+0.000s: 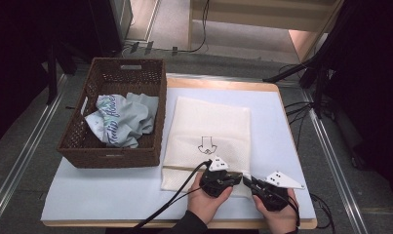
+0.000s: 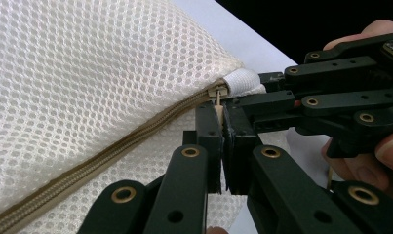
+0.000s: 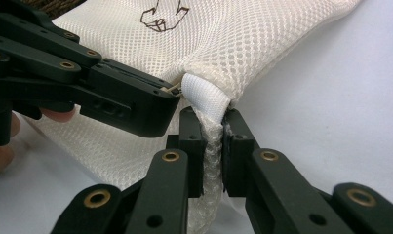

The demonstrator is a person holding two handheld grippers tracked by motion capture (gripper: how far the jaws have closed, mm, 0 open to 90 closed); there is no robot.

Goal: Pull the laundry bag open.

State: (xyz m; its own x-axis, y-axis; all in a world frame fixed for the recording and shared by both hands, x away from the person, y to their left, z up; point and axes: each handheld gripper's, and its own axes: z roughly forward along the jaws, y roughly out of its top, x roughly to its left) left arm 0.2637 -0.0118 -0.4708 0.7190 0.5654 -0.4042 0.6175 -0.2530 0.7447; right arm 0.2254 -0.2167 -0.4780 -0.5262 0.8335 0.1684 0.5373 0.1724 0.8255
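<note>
A white mesh laundry bag (image 1: 208, 139) lies flat in the middle of the counter (image 1: 111, 195), with its zipper end toward the near edge. Both hands work at the bag's near right corner.

The left hand-held gripper (image 2: 222, 141) is closed on the small zipper pull (image 2: 217, 100), which sits at the very end of the tan zipper (image 2: 111, 146), just beside the white fabric tab (image 2: 243, 80). The right hand-held gripper (image 3: 213, 146) is closed on the mesh of the corner, directly under that same white tab (image 3: 206, 95), and so it holds the bag steady.

I judge that the work is at its beginning: the zipper appears fully shut along its visible length, and the slider is not yet pulled away from the corner. What is left seems to be to draw the slider along the near edge to open the bag. Probably the light garment (image 1: 121, 119) then goes inside; it lies crumpled in the wicker basket (image 1: 77, 141) at the far left side of the counter.
</note>
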